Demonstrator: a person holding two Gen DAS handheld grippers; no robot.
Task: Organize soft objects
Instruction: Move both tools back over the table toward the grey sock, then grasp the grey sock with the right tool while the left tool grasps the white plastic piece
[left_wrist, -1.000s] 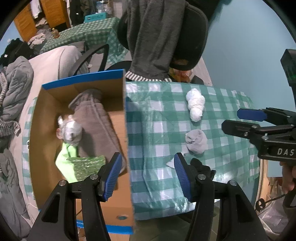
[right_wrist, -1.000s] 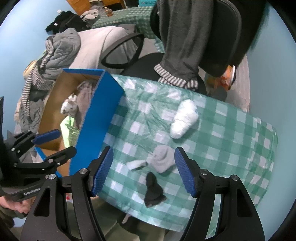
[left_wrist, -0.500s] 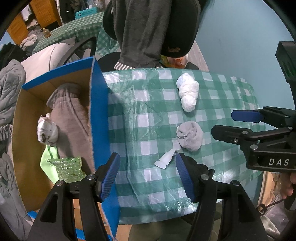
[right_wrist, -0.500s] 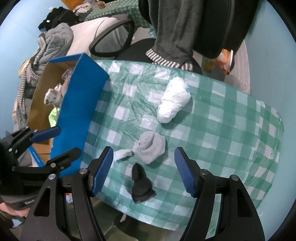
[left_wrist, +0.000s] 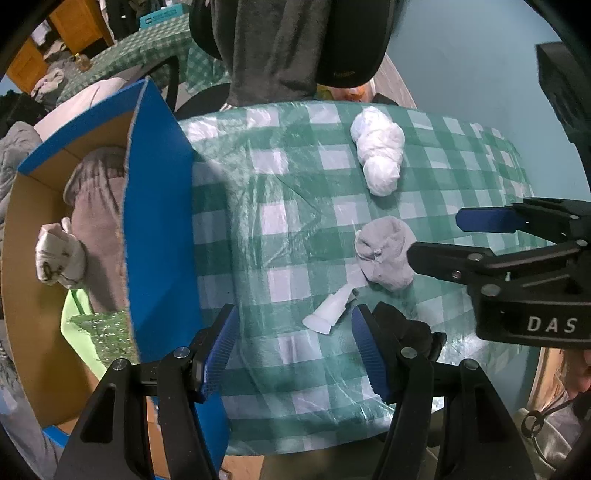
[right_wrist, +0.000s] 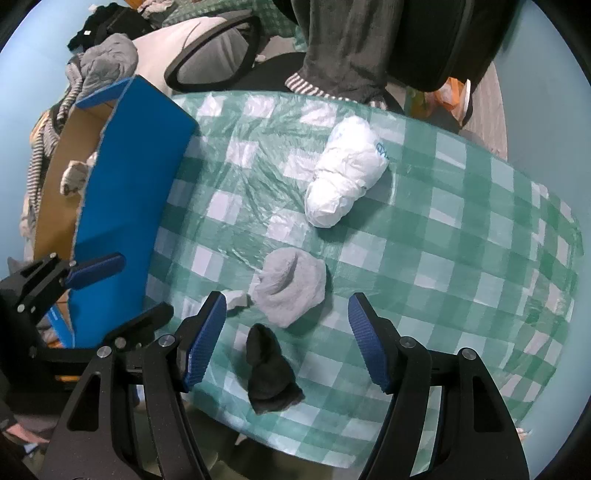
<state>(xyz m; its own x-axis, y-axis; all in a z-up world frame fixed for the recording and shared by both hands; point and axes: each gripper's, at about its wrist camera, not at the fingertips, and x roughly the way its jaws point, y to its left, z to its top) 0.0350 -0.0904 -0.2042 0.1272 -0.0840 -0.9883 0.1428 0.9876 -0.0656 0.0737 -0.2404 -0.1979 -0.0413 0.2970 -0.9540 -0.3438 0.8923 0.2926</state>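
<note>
On the green checked tablecloth (right_wrist: 461, 236) lie a white rolled bundle (right_wrist: 345, 181), a grey balled sock (right_wrist: 290, 286), a black sock (right_wrist: 267, 373) and a small white scrap (right_wrist: 234, 297). They also show in the left wrist view: the white bundle (left_wrist: 378, 155), the grey sock (left_wrist: 386, 253), the black sock (left_wrist: 410, 328), the scrap (left_wrist: 330, 312). A blue cardboard box (left_wrist: 159, 229) at the left holds grey trousers (left_wrist: 98, 221) and other cloth. My left gripper (left_wrist: 295, 350) is open, above the table's front. My right gripper (right_wrist: 286, 339) is open over the black sock.
An office chair (right_wrist: 214, 48) draped with dark clothing (right_wrist: 347, 40) stands behind the table. Piles of clothes (right_wrist: 103, 59) lie at the far left. A blue wall (left_wrist: 480, 55) borders the right. The table's front edge is close below both grippers.
Both grippers have moved closer to the table and the socks look larger. The left gripper has shifted right, away from the box. Both stay open.
</note>
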